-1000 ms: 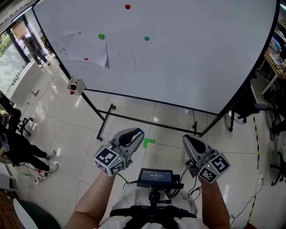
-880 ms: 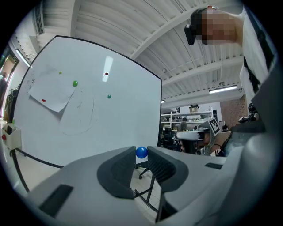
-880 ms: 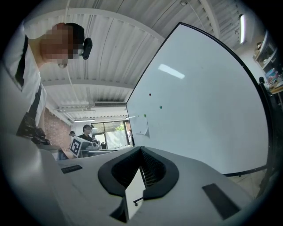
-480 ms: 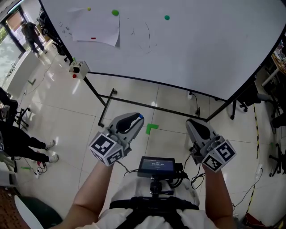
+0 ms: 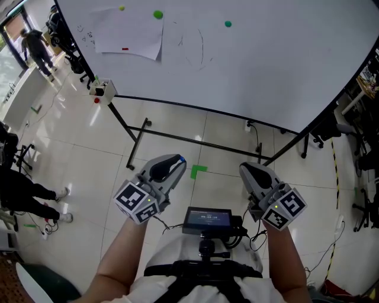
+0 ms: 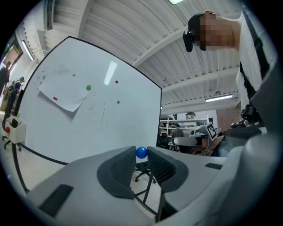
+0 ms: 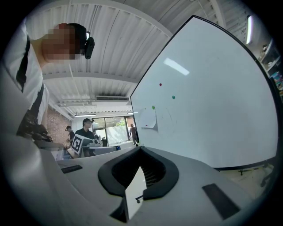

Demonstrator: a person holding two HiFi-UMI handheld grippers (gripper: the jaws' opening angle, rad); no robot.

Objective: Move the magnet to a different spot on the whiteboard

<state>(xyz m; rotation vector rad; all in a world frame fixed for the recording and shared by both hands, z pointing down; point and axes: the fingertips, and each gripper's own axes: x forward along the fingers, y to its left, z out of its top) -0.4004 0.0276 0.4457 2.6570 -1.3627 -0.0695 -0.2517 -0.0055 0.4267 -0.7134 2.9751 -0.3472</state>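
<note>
The whiteboard (image 5: 266, 59) stands ahead on a black frame. It carries a green magnet (image 5: 157, 14), a darker green magnet (image 5: 228, 23), a small yellow one (image 5: 122, 7) and a sheet of paper (image 5: 133, 32) with a red mark. My left gripper (image 5: 177, 161) is low, well short of the board, and shut on a blue magnet (image 6: 141, 152) at its fingertips. In the left gripper view a red magnet (image 6: 116, 81) also shows on the board. My right gripper (image 5: 247, 171) is shut and level with the left; a white slip (image 7: 135, 194) sits in the hollow behind its tips.
A small white box (image 5: 102, 90) hangs at the board's lower left corner. The stand's black legs (image 5: 139, 142) cross the tiled floor, with green tape (image 5: 198, 171) beyond them. A person (image 5: 29, 189) stands at the left; chairs (image 5: 323, 133) and cables sit at the right.
The head view has tipped down, so the board's top red magnet has left the frame. Both grippers stay low in front of me, the left still holding the blue magnet.
</note>
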